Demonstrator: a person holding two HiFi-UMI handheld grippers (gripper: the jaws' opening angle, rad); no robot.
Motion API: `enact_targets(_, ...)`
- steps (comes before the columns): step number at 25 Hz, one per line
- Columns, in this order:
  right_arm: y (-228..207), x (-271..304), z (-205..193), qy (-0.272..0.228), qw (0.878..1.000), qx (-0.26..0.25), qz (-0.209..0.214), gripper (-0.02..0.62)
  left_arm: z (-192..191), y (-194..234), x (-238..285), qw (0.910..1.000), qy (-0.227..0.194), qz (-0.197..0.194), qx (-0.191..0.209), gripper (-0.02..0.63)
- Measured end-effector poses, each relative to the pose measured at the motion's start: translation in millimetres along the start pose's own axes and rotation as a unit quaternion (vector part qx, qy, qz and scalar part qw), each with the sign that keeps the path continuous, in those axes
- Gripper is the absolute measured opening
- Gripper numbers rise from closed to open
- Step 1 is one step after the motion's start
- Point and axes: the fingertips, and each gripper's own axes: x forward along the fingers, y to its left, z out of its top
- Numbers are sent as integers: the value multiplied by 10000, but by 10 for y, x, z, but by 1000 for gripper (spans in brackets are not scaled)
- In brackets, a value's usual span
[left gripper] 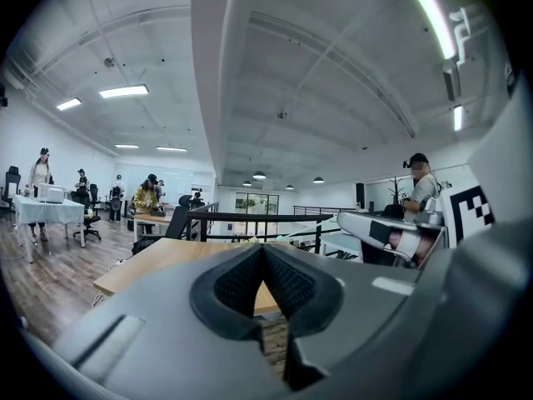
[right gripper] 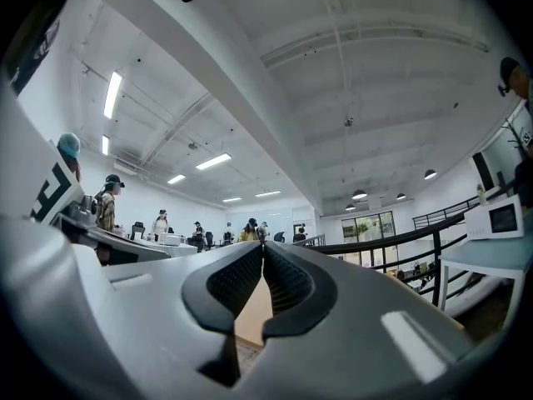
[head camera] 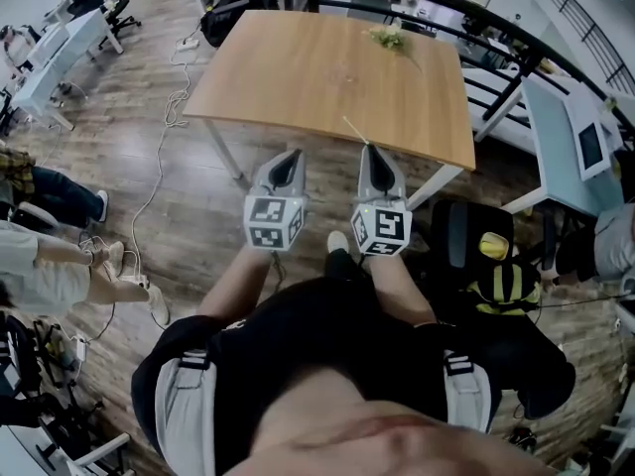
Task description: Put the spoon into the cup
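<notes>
Both left tongs (head camera: pixel 293 155) and right tongs (head camera: pixel 368 150) closed, empty, near table (head camera: pixel 317 72)

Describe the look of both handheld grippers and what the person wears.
The left gripper and right gripper are pale grey tapered shells, each carrying a white cube with black square markers. Their fingers have black ribbed pads. The person wears a black top with grey shoulder straps.

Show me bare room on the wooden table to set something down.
The table's left half and middle are bare. Occupied: the far right, around a small greenish object, and the near edge by a thin stick.
</notes>
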Motion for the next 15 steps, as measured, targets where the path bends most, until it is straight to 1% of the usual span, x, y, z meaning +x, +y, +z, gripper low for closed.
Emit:
enact_targets(6, -44, 434, -146, 39, 9999, 46, 118, 8, -25, 251, 332, 9999, 21, 102, 6, 11)
enact_targets(10, -79, 746, -173, 49, 9997, -46, 251, 8, 3, 369, 603, 9999, 30, 117, 3, 11)
enact_targets(15, -260, 1178, -206, 48, 9994, -77, 323, 8, 97, 502, 1030, 9999, 1, 156, 44, 11)
